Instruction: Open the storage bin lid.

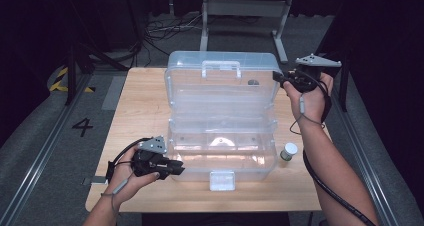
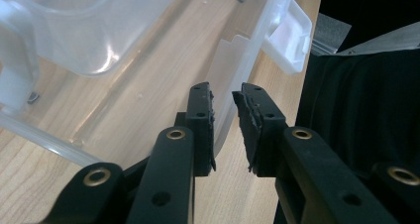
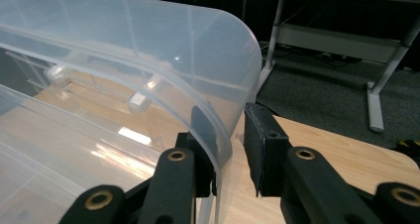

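Centrally on the wooden counter (image 1: pixel 140 106) stands a clear plastic storage box (image 1: pixel 222 158), its lid (image 1: pixel 222 78) swung up and back so that the white carry handle (image 1: pixel 221 67) on the lid faces the person. A white latch (image 1: pixel 222 180) hangs at the middle of the box's front wall. Through the clear plastic a few small dark bits show on the box floor, too small to name.

At the box's front left corner, the left tongs (image 1: pixel 175 167) lie nearly level, tips toward the box. In the left gripper view these tongs (image 2: pixel 224 116) straddle the thin front wall of the box near its rim; a gap shows beside the right pad, so the pads do not press on it and the jaws stand parted.

At the lid's right edge, high above the box, the right tongs (image 1: pixel 278 77) reach in from the right. In the right gripper view these tongs (image 3: pixel 229 135) have the curved lid edge (image 3: pixel 225 130) between them, one pad behind the plastic against it, the other standing clear, so they are not clamped.

Just right of the box's front right corner stands a small white-capped jar (image 1: pixel 288 151).
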`<action>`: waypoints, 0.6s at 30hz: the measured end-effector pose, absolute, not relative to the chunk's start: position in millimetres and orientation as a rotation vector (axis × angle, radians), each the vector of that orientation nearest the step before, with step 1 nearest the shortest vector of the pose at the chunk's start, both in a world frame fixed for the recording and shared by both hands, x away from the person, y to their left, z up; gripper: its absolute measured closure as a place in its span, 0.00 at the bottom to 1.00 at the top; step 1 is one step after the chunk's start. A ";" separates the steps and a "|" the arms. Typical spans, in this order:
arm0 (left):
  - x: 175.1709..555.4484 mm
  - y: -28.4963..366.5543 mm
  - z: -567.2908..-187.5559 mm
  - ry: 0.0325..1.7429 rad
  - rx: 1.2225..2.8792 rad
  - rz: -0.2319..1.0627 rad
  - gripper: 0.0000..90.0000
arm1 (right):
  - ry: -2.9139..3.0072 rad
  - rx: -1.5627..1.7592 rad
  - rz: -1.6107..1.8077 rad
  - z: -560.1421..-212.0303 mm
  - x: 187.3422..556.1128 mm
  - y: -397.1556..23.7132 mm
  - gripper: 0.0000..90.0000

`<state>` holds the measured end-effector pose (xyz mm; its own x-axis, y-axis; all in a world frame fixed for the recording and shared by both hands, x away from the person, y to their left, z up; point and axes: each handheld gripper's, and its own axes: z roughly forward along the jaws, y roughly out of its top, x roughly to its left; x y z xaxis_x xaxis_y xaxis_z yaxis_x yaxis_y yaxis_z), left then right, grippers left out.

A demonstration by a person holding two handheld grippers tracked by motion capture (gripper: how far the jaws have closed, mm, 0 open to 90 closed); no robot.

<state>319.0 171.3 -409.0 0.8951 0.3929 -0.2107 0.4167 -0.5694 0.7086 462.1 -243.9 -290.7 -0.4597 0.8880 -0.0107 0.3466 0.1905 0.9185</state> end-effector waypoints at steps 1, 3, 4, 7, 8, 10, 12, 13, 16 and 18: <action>319.0 171.3 -409.0 0.577 2.237 -0.037 0.83 | 1.908 1.152 1.247 -290.7 462.1 -243.9 0.83; 318.8 170.9 -410.3 0.577 2.236 -0.030 0.82 | 1.912 1.150 1.247 -290.6 464.3 -243.9 0.83; 318.6 170.8 -410.7 0.579 2.233 -0.030 0.82 | 1.917 1.152 1.243 -290.0 465.1 -243.8 0.83; 318.2 169.7 -410.5 0.575 2.244 -0.017 0.82 | 1.931 1.167 1.242 -289.1 469.2 -244.7 0.83; 318.2 169.6 -410.6 0.572 2.247 -0.015 0.82 | 1.932 1.173 1.240 -288.9 470.3 -244.7 0.83; 318.3 169.5 -411.0 0.573 2.243 -0.017 0.82 | 1.931 1.175 1.239 -288.9 472.3 -244.3 0.83; 318.9 170.0 -411.5 0.573 2.238 -0.025 0.82 | 1.929 1.185 1.241 -289.2 474.2 -243.8 0.83; 319.2 170.3 -411.7 0.573 2.238 -0.028 0.82 | 1.928 1.187 1.242 -289.5 475.6 -244.1 0.83; 319.3 170.3 -412.0 0.570 2.236 -0.029 0.82 | 1.933 1.201 1.242 -289.4 479.6 -244.4 0.84; 319.3 170.3 -412.1 0.570 2.236 -0.028 0.82 | 1.944 1.206 1.238 -288.5 482.5 -244.4 0.83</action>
<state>319.3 170.3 -412.1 0.8978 0.3909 -0.2027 0.4091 -0.5704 0.7122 482.5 -244.4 -288.5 -0.4583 0.8884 0.0251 0.3989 0.1804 0.8991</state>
